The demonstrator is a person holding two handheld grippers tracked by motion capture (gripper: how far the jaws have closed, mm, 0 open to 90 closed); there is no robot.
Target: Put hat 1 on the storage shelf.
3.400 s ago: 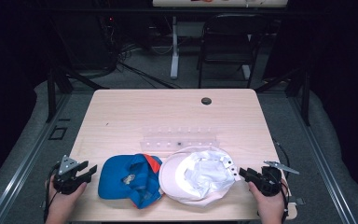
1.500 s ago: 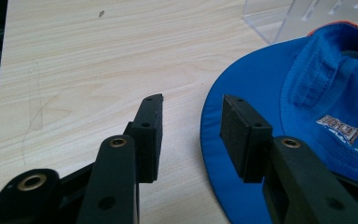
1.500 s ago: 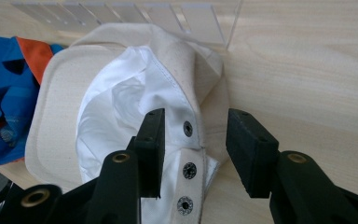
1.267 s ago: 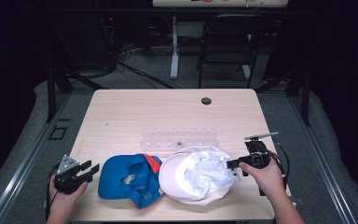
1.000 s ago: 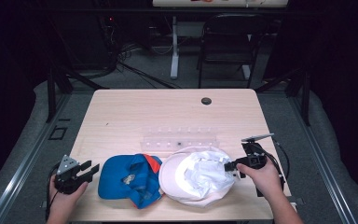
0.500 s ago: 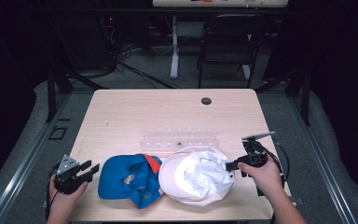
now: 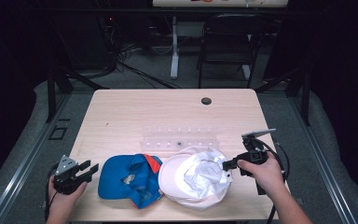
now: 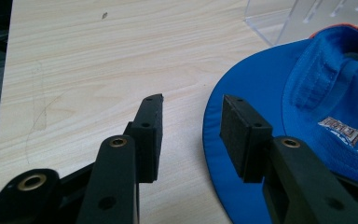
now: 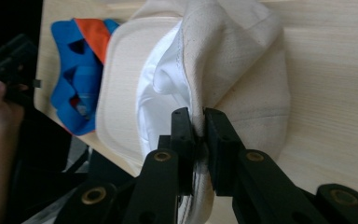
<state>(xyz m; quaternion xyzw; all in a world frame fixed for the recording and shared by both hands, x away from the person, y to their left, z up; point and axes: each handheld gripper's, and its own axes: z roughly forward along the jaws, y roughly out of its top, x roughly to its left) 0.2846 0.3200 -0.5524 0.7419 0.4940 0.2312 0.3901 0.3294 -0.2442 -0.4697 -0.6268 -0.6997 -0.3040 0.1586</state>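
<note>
My right gripper (image 7: 227, 164) has its fingers (image 9: 182, 135) pinched tight on the back rim of the white cap (image 7: 193, 179), which lies near the front edge of the worktop (image 7: 135, 116), its crown crumpled. My left gripper (image 7: 89, 170) rests at the front left corner, its fingers (image 8: 149, 126) spread apart around nothing, just beside the brim of the blue cap (image 7: 128, 179). The blue cap touches the white cap's left side, and a clear plastic rack (image 7: 179, 139) stands just behind both.

Two black grippers are being shown: the left gripper (image 7: 89, 170) topped by a grey three-cornered plate, the right gripper (image 7: 225, 164) trailing black cable; brass-ringed screw holes are being displayed along the jaws.
</note>
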